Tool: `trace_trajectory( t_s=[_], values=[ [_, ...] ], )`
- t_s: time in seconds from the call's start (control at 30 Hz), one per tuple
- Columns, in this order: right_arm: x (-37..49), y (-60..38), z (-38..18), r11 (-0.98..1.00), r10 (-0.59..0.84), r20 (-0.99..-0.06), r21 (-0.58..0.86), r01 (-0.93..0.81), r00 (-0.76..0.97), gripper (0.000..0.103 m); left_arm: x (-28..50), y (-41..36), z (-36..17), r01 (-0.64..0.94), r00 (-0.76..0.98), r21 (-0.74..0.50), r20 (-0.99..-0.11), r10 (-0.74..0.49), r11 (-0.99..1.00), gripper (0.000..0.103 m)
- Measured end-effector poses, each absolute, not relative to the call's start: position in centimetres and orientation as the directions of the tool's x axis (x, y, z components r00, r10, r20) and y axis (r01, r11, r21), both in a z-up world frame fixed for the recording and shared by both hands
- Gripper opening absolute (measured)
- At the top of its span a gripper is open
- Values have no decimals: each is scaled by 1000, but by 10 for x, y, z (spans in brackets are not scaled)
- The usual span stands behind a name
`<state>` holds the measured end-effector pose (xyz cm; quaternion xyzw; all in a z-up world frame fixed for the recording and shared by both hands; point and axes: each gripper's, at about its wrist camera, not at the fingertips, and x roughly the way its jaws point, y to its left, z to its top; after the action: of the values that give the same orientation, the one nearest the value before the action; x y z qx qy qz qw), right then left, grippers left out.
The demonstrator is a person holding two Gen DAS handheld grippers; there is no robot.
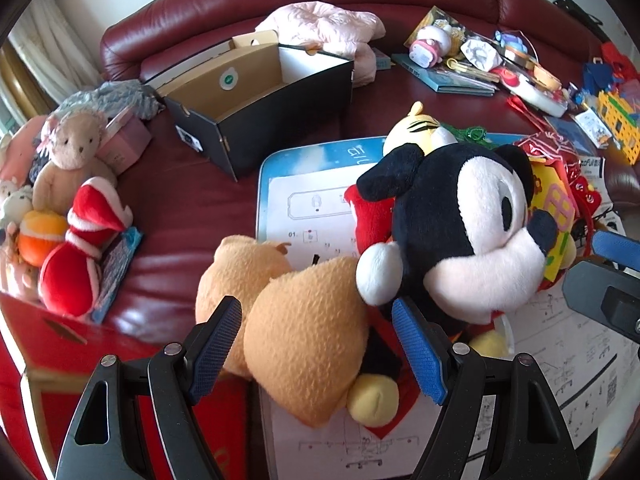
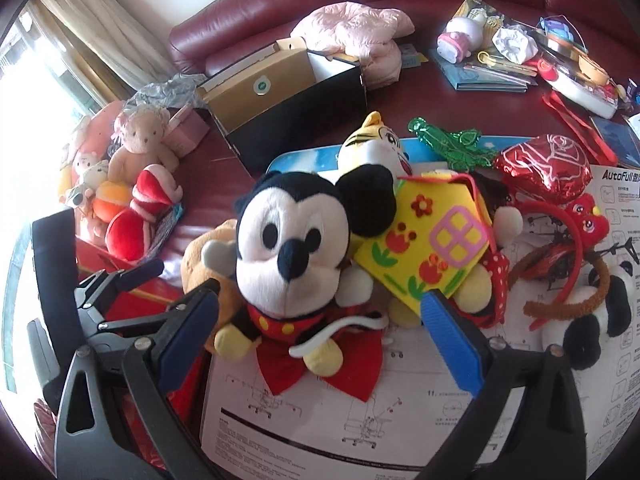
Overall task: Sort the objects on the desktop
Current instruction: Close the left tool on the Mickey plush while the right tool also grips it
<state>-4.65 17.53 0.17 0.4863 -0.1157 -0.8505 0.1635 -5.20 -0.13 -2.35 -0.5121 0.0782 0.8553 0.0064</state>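
Flanking orange plush [image 1: 304,344], left claw [image 1: 320,348] wide.

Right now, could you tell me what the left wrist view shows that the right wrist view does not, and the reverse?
Only the left wrist view shows the yellow block toy at far right and the bulk of the tan plush between the open left tool.

Only the right wrist view shows the mouse plush's face front-on, the panda plush, the red toy helicopter and the curtain.

Both show the open black box, the plush pile at left, the pink jacket and the instruction sheet.
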Motion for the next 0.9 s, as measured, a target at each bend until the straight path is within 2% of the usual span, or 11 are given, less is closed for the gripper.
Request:
trace_trajectory(
  t_s=[0.1,0.2,0.27,0.3,0.33,0.37,0.43,0.5,0.63,0.77,0.9],
  values=[
    [-55,168,-2,-916,-400,-786,363,171,-472,101,-61,1,-29,-114,-469,119,-882,-52,-986,78],
    [-61,161,-5,-909,-415,-776,368,194,-475,95,-65,6,-35,-137,-457,115,-889,-40,-984,78],
    [-65,158,-9,-906,-422,-775,371,202,-470,82,-66,10,-37,-147,-464,126,-885,-44,-981,78],
    [-66,158,-12,-904,-427,-777,376,203,-463,69,-66,11,-38,-152,-467,132,-883,-47,-980,78],
    [-67,158,-17,-900,-436,-779,386,204,-450,61,-66,12,-38,-156,-470,131,-882,-43,-979,77],
    [-67,160,-20,-889,-456,-769,408,205,-448,60,-66,11,-39,-162,-469,117,-883,-28,-980,75],
    [-65,163,-22,-877,-479,-751,432,211,-454,50,-65,10,-40,-177,-461,75,-887,15,-981,62],
    [-62,163,-23,-873,-486,-741,432,226,-463,48,-63,12,-39,-202,-461,62,-886,39,-977,55],
    [-56,165,-23,-872,-488,-733,428,237,-474,44,-59,19,-38,-268,-455,16,-883,112,-963,30],
    [-48,176,-26,-865,-499,-727,447,226,-472,40,-58,23,-37,-281,-436,-14,-889,140,-960,29],
    [-44,187,-32,-854,-516,-719,476,210,-466,38,-55,35,-36,-279,-434,20,-894,107,-960,29]
  ],
)
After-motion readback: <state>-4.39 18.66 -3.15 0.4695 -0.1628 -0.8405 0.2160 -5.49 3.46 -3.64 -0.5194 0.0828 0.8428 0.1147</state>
